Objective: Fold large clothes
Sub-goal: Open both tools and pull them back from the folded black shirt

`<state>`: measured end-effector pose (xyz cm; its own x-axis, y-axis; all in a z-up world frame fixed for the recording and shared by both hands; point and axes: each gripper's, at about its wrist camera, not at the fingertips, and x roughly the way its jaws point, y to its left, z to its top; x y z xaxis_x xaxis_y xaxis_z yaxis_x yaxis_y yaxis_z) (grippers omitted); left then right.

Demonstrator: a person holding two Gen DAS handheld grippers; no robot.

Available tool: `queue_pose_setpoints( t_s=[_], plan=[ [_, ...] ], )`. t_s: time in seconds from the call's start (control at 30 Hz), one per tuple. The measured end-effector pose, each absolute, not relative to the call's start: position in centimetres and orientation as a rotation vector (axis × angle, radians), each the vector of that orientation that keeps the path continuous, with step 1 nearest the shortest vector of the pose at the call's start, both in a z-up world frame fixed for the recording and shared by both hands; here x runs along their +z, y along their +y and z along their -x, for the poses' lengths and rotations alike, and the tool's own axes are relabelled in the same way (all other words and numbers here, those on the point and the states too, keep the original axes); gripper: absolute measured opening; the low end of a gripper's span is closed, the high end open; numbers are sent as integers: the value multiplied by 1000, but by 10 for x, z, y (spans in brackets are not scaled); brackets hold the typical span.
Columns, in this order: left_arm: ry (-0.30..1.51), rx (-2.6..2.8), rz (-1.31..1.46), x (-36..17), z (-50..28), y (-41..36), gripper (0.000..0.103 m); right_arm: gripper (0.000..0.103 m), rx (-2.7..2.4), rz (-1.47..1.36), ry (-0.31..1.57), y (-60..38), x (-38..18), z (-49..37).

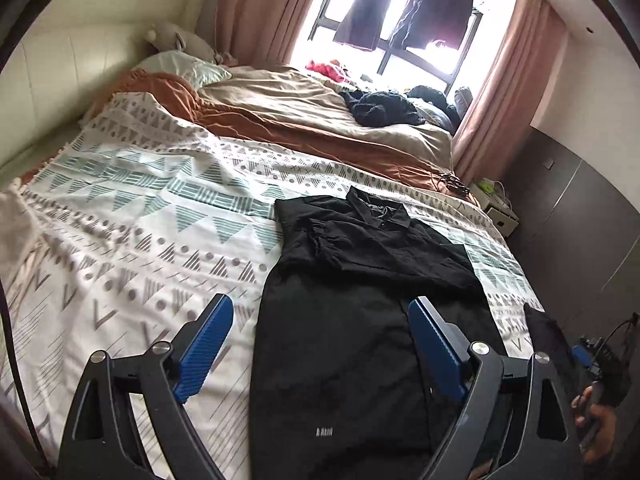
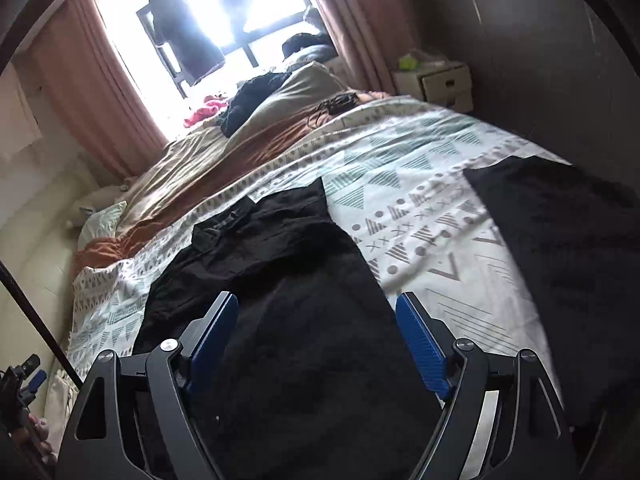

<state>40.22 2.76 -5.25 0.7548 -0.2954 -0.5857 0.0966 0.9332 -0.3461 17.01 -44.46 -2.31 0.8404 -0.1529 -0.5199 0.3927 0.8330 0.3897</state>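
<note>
Black shirt (image 1: 360,320) spread flat, collar away, on patterned bedspread (image 1: 140,220) — sleeves folded in. Left gripper (image 1: 320,344) spread wide above its lower half; right gripper (image 2: 316,340) likewise agape over the hem — neither pinching cloth.

Matt black cloth shirt (image 1: 360,320), softly creased, on a printed cotton-like bedspread (image 1: 140,220). Ribbed blue plastic pads (image 1: 208,344) on matt black frames of each hand-held gripper (image 2: 316,344), with shiny metal pivot screws (image 1: 160,347). Dull pink cloth curtains (image 1: 256,8).
</note>
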Motion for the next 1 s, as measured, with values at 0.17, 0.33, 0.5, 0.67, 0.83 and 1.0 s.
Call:
queue_pose_setpoints(
  t_s=[0.17, 0.33, 0.5, 0.67, 0.83, 1.0],
  plan=[
    [661, -209, 289, -44, -353, 35, 91, 80, -303, -483, 488, -432, -14, -118],
    [634, -221, 280, -37, -309, 38, 91, 80, -298, -446, 501, -424, -4, -75],
    [543, -238, 271, -25, -254, 42, 91, 80, -242, -477, 512, -422, 3, -42],
    [496, -253, 257, -17, -210, 45, 102, 84, -243, -456, 493, -412, 12, 5],
    [482, -230, 257, -15, -172, 52, 102, 85, -259, -452, 489, -414, 10, 36],
    [487, -189, 261, -25, -143, 56, 102, 85, -219, -415, 500, -416, -6, 64]
  ],
)
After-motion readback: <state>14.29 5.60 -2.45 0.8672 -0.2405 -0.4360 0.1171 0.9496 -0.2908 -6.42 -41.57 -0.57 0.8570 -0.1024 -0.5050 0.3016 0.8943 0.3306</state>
